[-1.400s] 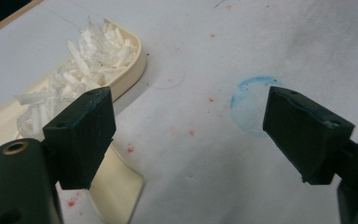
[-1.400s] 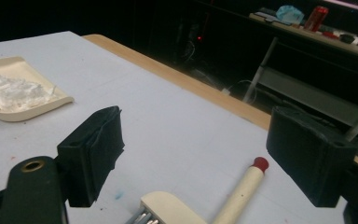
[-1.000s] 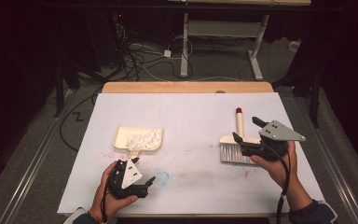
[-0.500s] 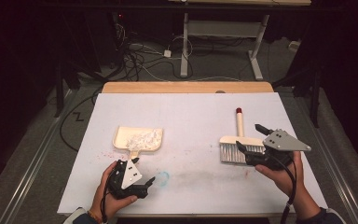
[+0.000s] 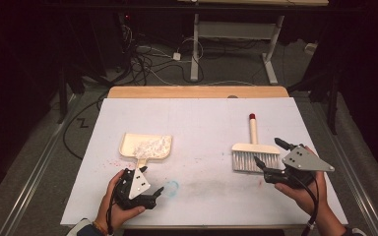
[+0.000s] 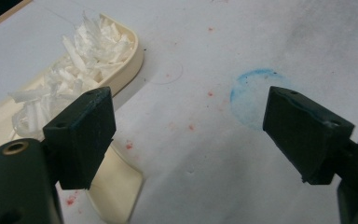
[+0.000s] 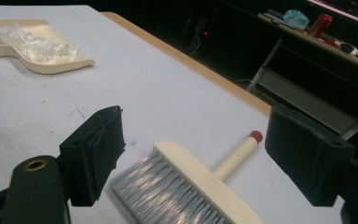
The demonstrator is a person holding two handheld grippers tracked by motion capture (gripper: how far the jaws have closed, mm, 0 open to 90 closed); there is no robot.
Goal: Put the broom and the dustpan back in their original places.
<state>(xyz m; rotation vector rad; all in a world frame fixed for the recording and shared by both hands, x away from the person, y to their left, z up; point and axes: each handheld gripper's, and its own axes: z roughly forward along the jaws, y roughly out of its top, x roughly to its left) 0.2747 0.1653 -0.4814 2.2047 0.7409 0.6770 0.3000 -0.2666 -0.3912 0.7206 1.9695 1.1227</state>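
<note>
Lying flat on the white counter (image 5: 197,123): a cream dustpan (image 5: 146,146) at left-centre and a brush (image 5: 254,149) at right, well apart from each other. Dustpan holds a heap of white paper shreds (image 5: 150,145), its short handle pointing toward the person. Brush has a cream block, grey bristles facing the person, and a cream handle with a red tip pointing to the far edge.

Left claw (image 5: 150,194) sits low at the near edge, held in the left hand (image 5: 120,201), just nearer than the dustpan handle. Jaws spread wide, gripping nothing. In the left gripper view the left claw (image 6: 189,135) has one jaw over the dustpan handle (image 6: 112,186), the other beside a faint blue ring stain (image 6: 254,100); whether any jaw touches the counter, cannot tell. Small red specks dot the surface near the pan.

Right claw (image 5: 268,155) is in the right hand (image 5: 302,194), just at the right end of the brush's bristles. Released, jaws wide, one near the bristle edge, one off past the block's right end. The right gripper view looks along the right claw (image 7: 193,158) with the brush (image 7: 191,186) lying between and beyond the jaws, not pinched; the dustpan (image 7: 37,44) is far off.

A wooden strip (image 5: 197,92) runs along the far edge.
</note>
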